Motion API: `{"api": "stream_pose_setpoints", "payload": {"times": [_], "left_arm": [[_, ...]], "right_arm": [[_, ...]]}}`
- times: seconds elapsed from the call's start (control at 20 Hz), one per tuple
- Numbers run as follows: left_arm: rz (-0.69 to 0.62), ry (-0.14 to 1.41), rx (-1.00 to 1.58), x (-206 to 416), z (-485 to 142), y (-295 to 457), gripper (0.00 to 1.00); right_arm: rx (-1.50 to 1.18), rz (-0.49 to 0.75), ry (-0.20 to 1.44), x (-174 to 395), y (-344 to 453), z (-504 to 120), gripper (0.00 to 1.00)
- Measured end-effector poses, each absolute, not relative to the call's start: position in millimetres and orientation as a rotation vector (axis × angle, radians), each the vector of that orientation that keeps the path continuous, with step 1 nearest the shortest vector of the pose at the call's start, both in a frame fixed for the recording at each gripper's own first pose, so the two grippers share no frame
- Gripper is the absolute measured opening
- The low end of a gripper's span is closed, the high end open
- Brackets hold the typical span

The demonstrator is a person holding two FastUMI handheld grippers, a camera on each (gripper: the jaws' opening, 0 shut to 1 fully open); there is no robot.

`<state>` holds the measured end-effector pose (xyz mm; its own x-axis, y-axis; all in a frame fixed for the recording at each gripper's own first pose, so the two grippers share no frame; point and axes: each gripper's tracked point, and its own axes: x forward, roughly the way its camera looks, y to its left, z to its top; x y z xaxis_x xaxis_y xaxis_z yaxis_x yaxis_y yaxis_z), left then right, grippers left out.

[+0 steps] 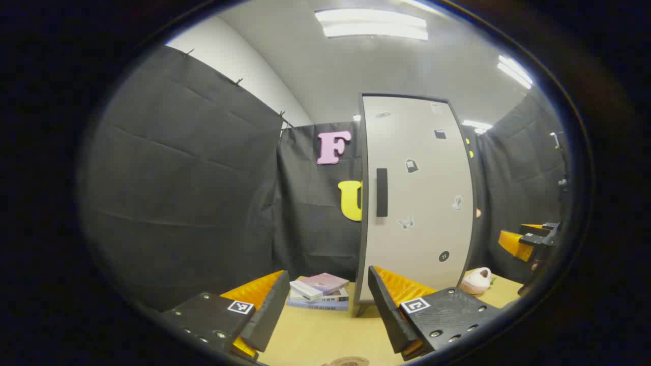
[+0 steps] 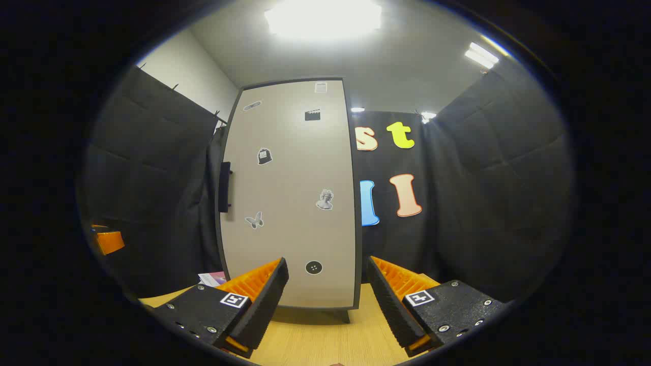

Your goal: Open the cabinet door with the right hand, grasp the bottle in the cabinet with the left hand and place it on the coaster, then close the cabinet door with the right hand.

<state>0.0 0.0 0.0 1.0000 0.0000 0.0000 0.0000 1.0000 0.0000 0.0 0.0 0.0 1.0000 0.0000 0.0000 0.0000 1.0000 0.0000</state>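
Cabinet door shut, bottle hidden behind it; vertical handle on the door's left edge sits up-left of the right hand-held gripper, jaws wide and empty; left hand-held gripper also wide, over the bench.

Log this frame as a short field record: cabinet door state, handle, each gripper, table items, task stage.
cabinet door: shut, stickers on its front
handle: dark vertical bar near the door's left edge, untouched
left gripper: open, holding nothing, short of the cabinet
right gripper: open, holding nothing, facing the door
table: stack of books left of the cabinet, pink slipper to its right
coaster: at the view's bottom edge, bare
task stage: door not yet opened
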Motion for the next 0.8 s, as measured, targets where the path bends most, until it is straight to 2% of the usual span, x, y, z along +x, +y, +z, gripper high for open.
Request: {"api": "stream_pose_setpoints", "payload": {"times": [0.05, 0.1, 0.8], "left_arm": [[-0.005, -0.003, 0.0, 1, 1, -2, 0.91], [-0.009, -0.005, -0.001, 3, 0, -4, 0.88], [-0.044, -0.013, 0.021, 13, -4, -12, 0.89]], "right_arm": [[-0.002, -0.003, 0.004, -1, -1, -2, 0.96], [-0.004, -0.005, 0.008, -1, -2, -2, 0.96], [-0.005, -0.038, 0.019, -10, -8, -5, 0.96]]}}
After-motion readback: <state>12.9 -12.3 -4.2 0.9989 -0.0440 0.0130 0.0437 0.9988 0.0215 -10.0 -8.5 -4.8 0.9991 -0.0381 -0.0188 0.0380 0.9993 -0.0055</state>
